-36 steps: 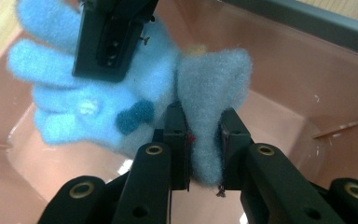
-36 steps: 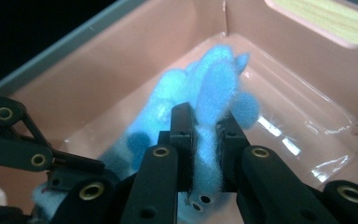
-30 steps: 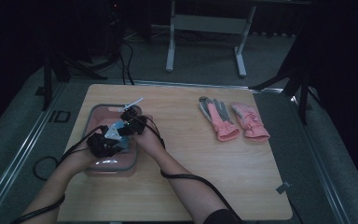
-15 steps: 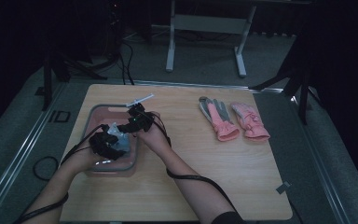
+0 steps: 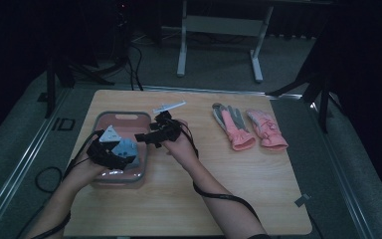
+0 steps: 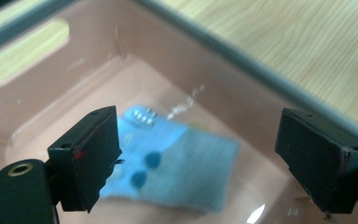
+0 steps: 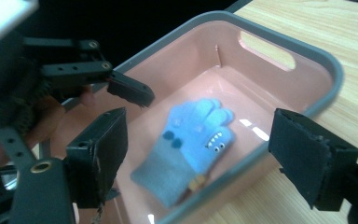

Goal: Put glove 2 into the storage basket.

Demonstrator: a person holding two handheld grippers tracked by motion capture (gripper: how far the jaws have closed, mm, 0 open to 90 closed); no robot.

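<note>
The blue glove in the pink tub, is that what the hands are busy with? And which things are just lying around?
Part of the job:
- blue glove, lying in the tub
- pink tub
- left gripper, jaws open above the glove
- right gripper, jaws open beside the tub

Just lying about:
- pink and grey gloves on the table
- small white thing behind the tub

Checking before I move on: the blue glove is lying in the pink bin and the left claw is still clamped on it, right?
Not quite. The blue glove does lie in the pink bin, but the left claw is not clamped on it: its jaws have just been opening and stand wide above the glove, pads clear of it, as the left gripper view shows.
</note>
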